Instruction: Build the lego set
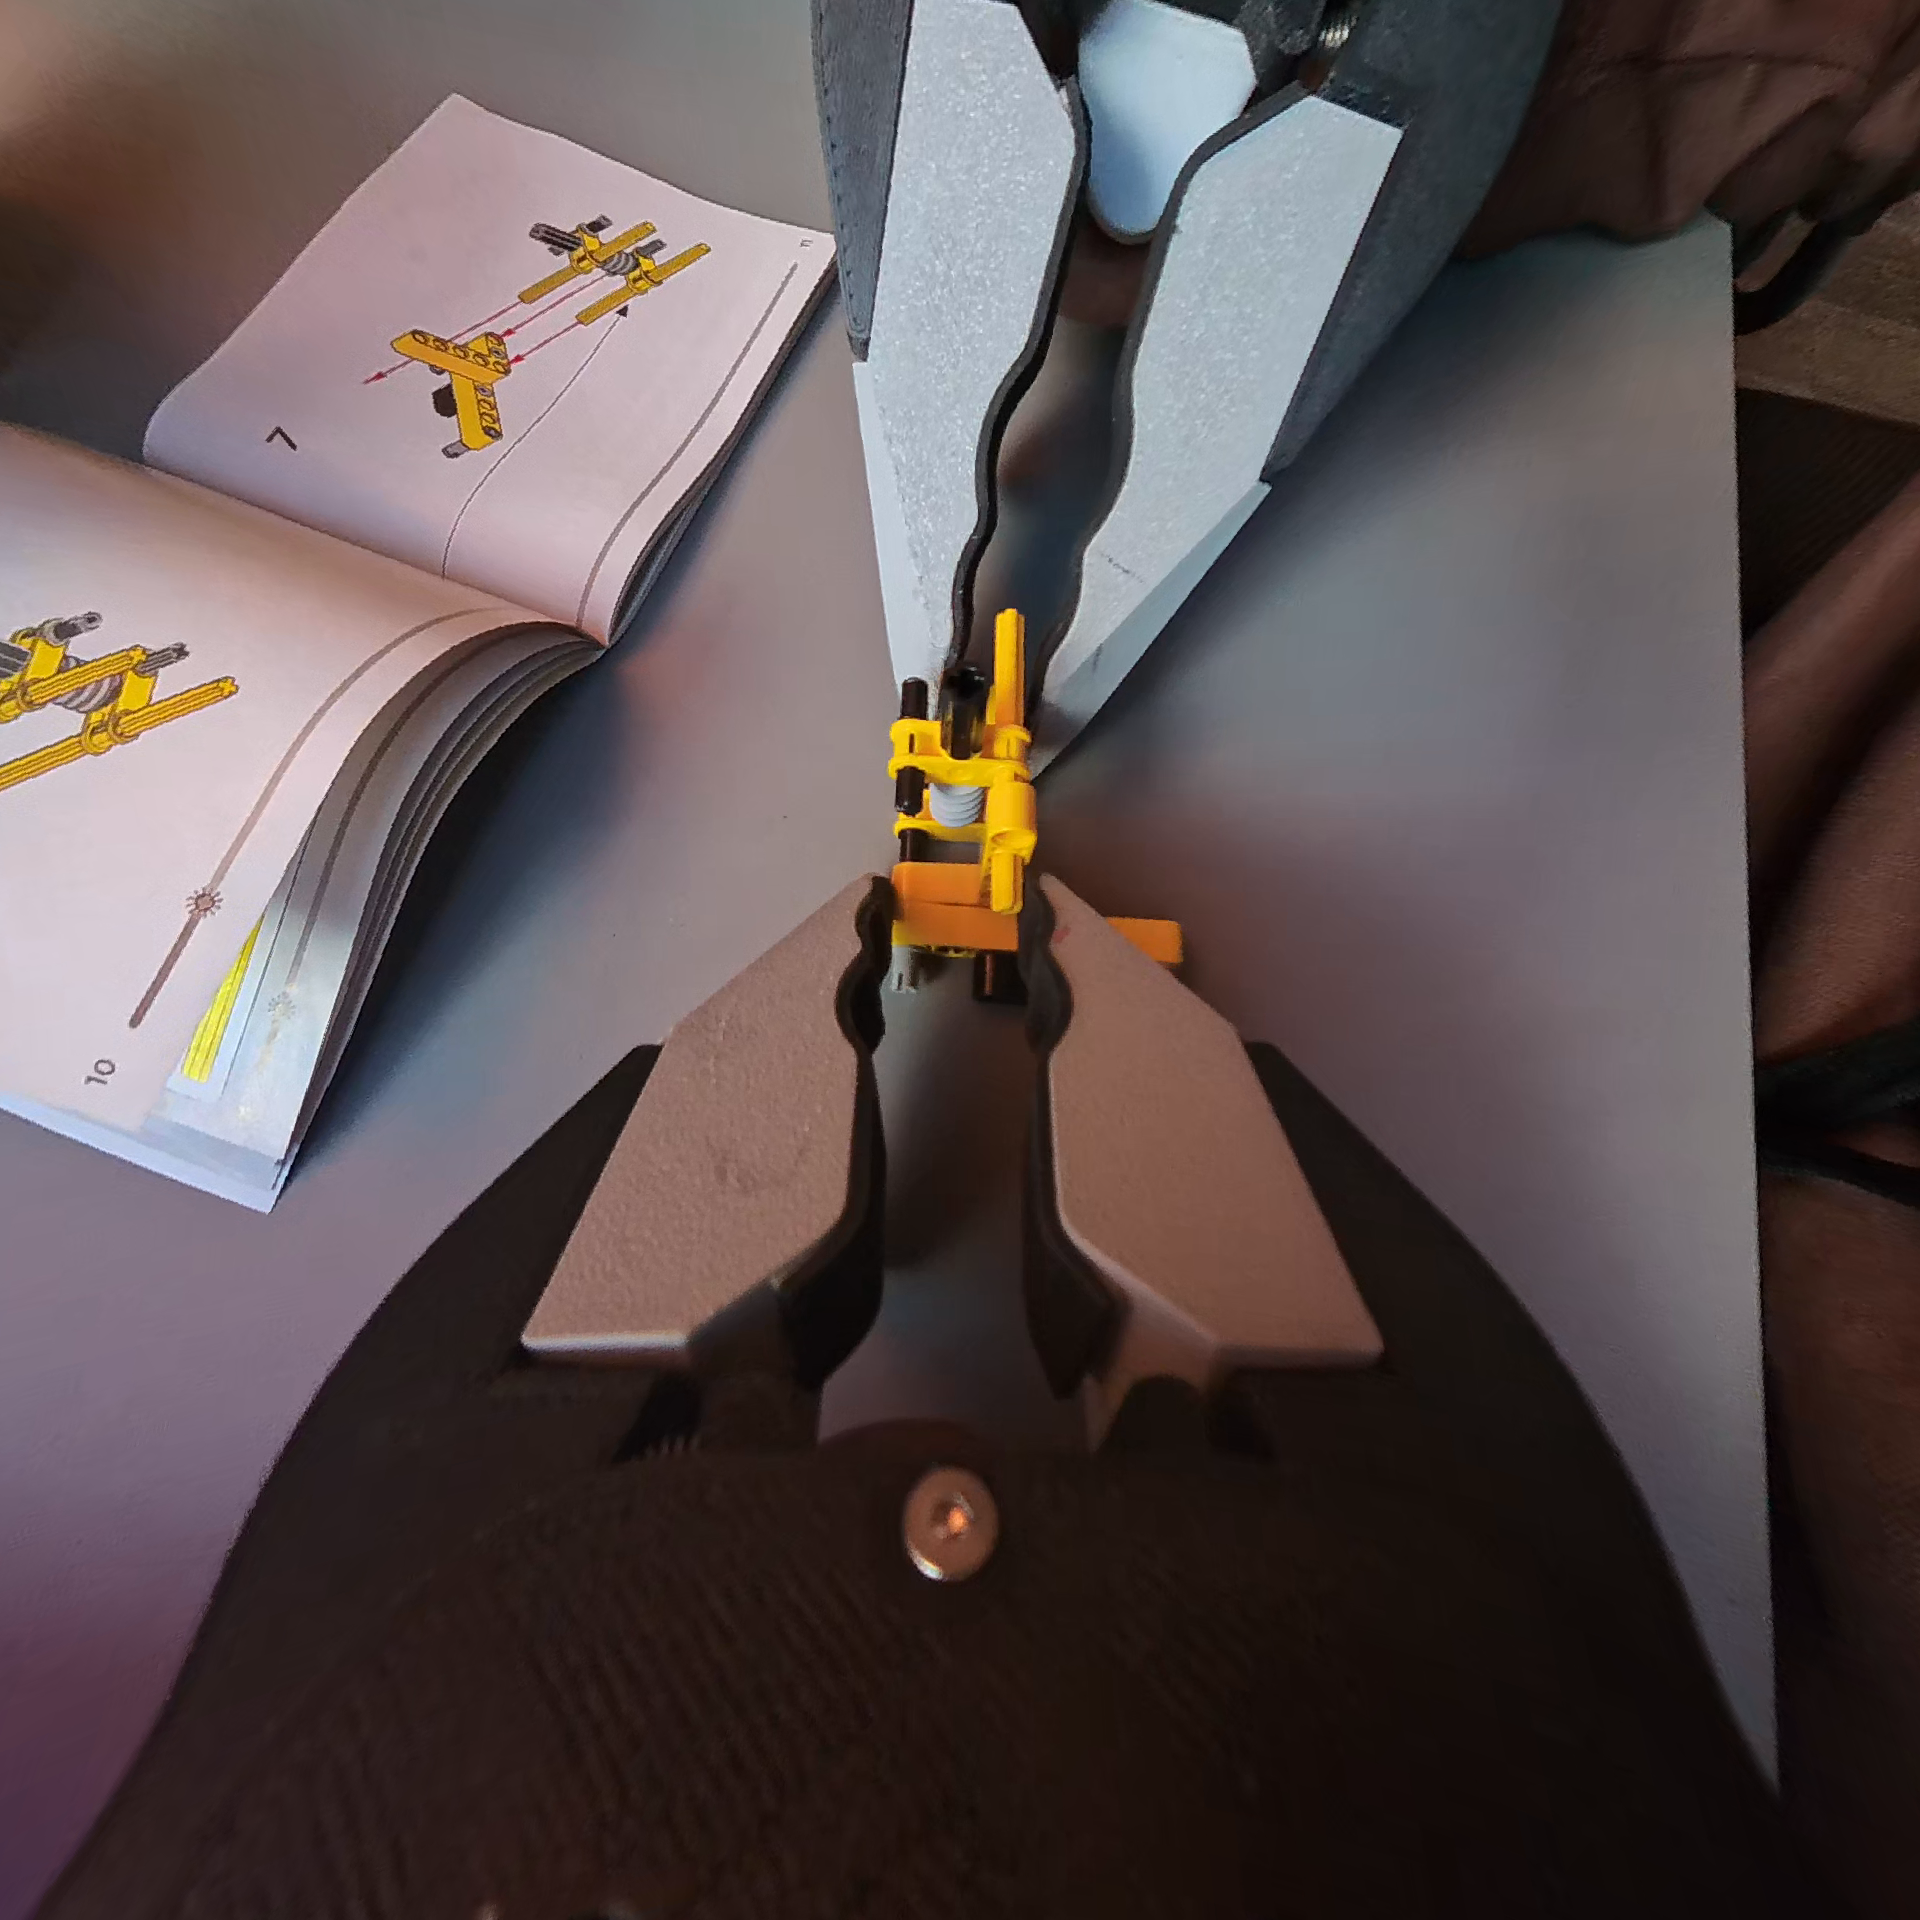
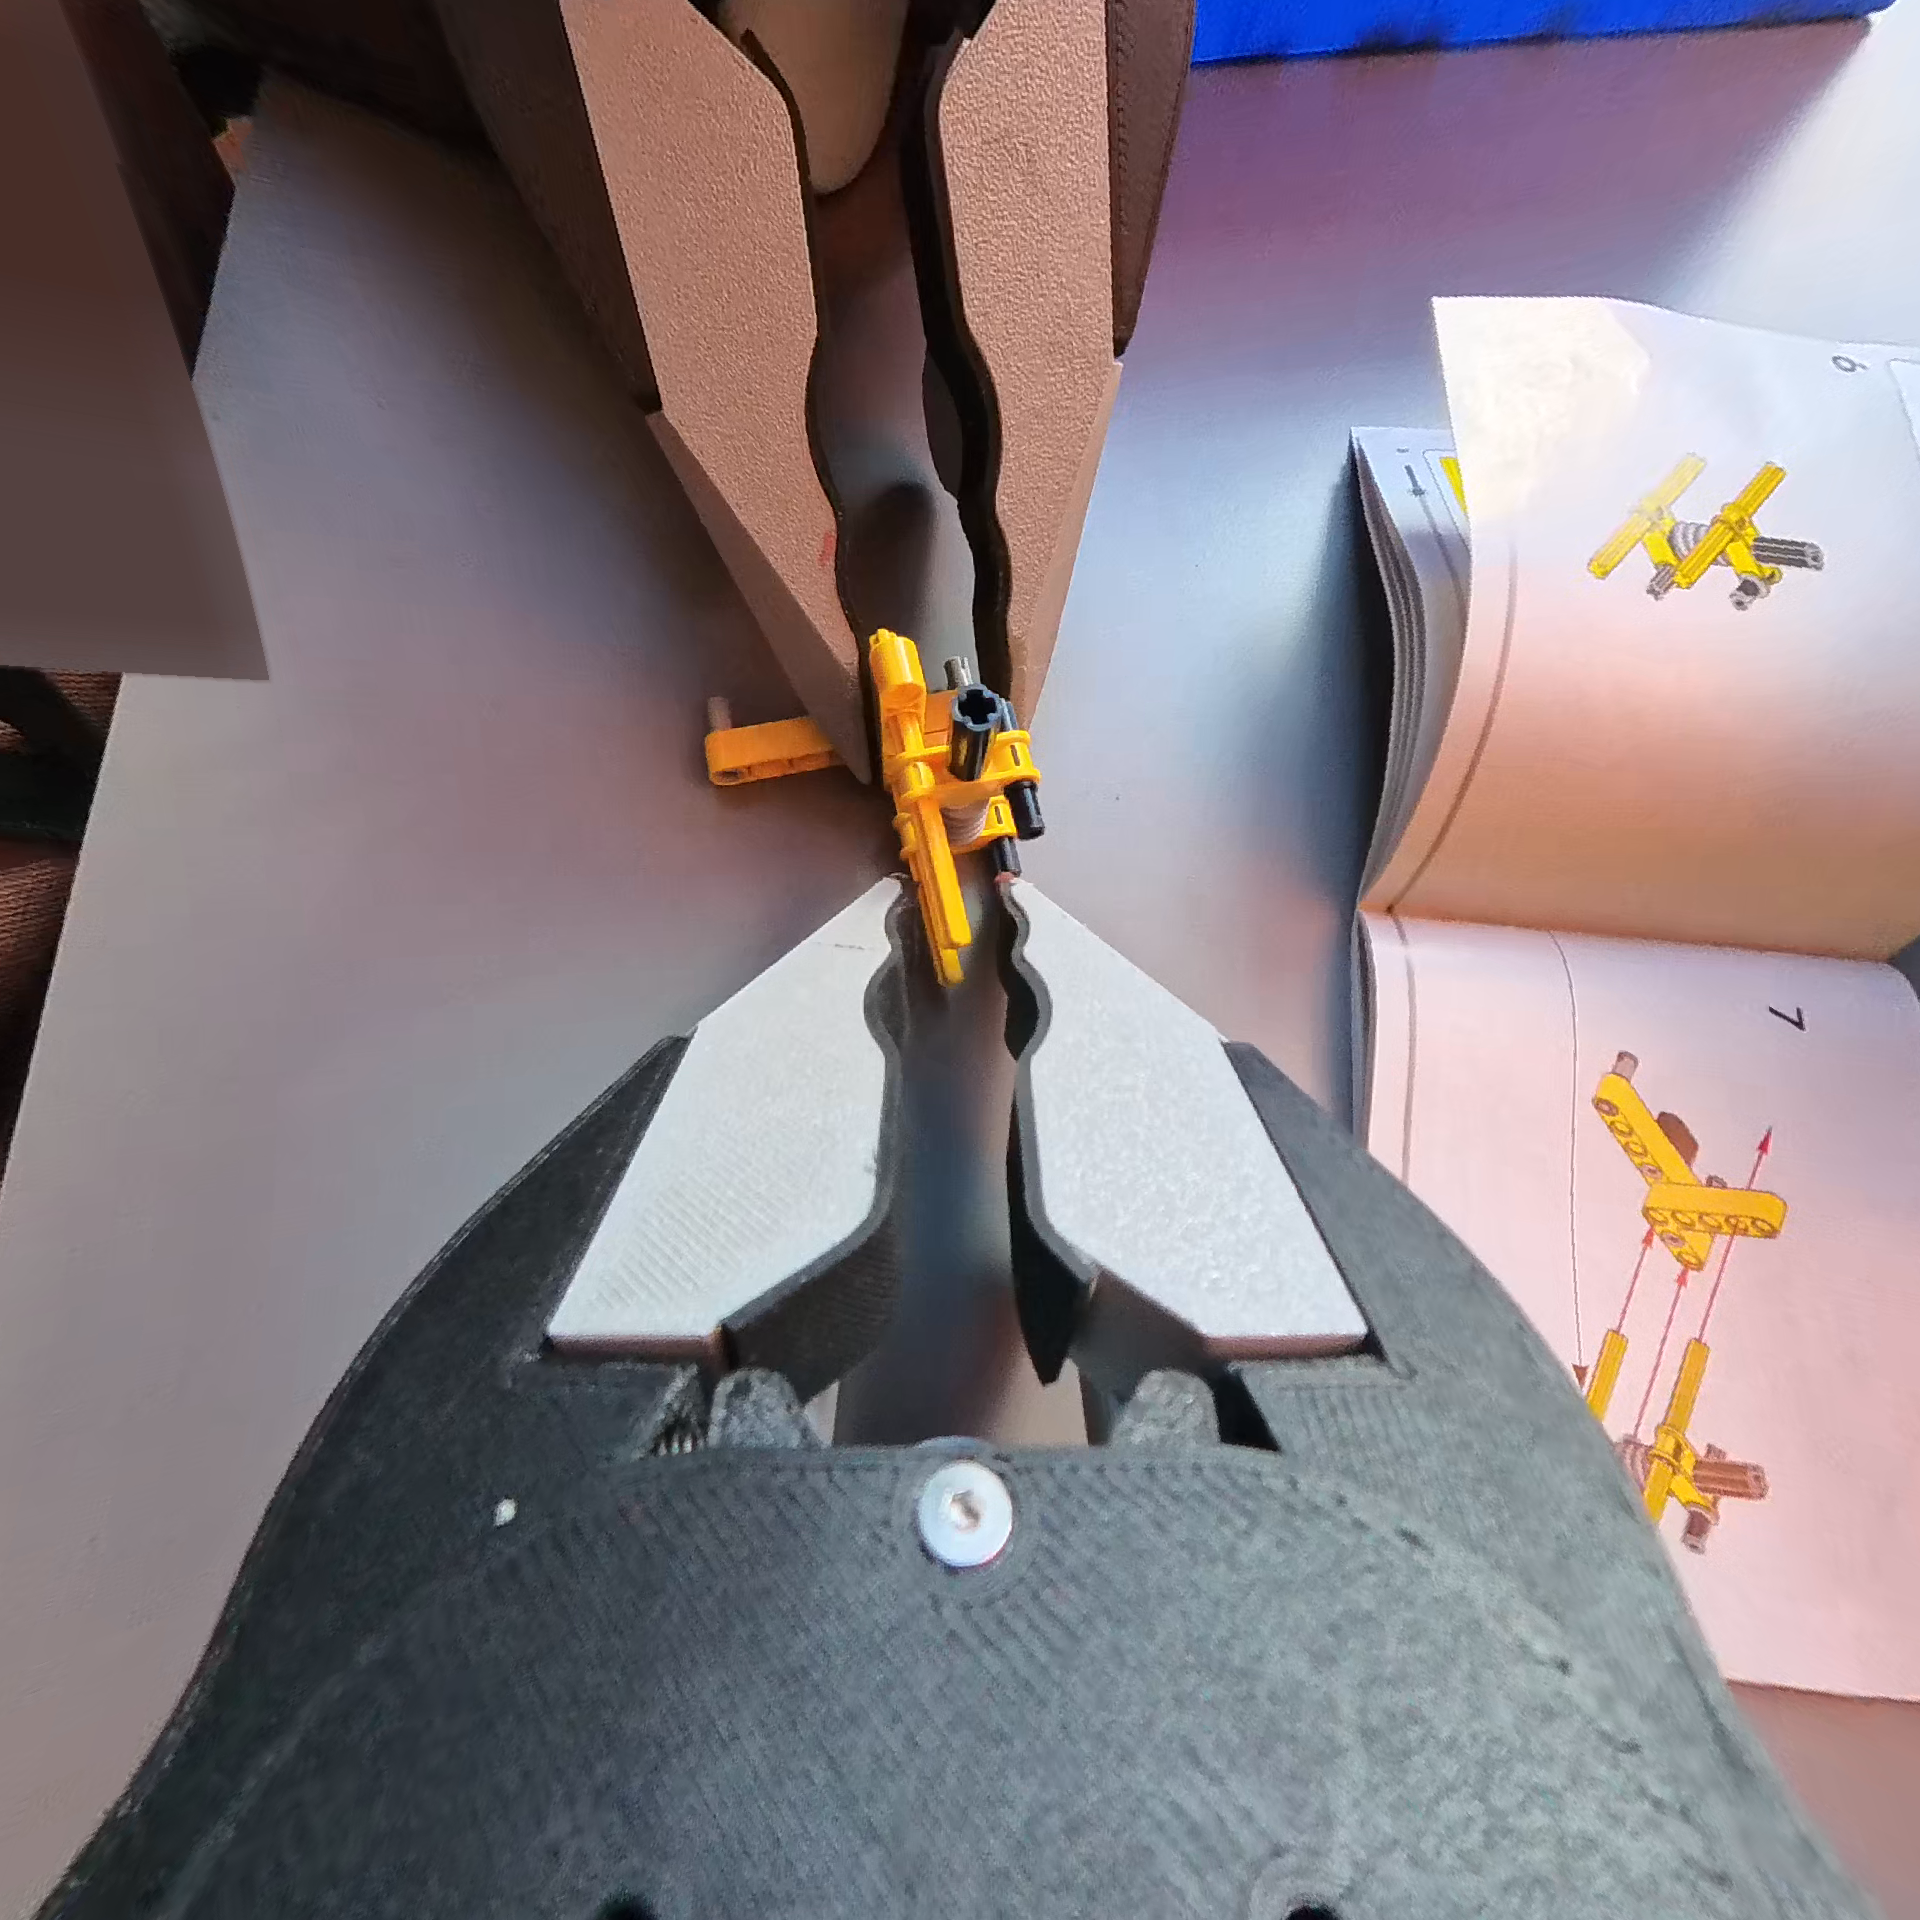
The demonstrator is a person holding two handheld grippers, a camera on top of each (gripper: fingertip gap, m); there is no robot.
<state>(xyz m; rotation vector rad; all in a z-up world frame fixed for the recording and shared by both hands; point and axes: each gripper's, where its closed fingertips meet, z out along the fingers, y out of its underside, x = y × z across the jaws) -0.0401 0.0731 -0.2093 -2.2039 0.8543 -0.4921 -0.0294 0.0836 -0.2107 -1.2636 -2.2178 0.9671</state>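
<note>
A yellow axle sub-assembly (image 1: 971,779) with black pins and a grey worm gear (image 1: 958,808) hangs between my two grippers above the grey table (image 1: 1403,935). My left gripper (image 1: 958,894) is shut on an orange beam piece (image 1: 951,920) at the assembly's near end. My right gripper (image 1: 997,675) reaches in from the far side. In the right wrist view, my right gripper (image 2: 954,888) is shut on a yellow axle of the sub-assembly (image 2: 951,769). The left gripper (image 2: 940,717) faces it, and the orange beam (image 2: 769,750) sticks out to the left.
An open instruction booklet (image 1: 364,623) with build diagrams lies on the table left of the grippers; it is on the right in the right wrist view (image 2: 1662,727). The table's edge (image 1: 1745,935) runs close on the right. A blue object (image 2: 1507,21) sits at the far edge. Both grippers' tips are close together, under 4 cm apart.
</note>
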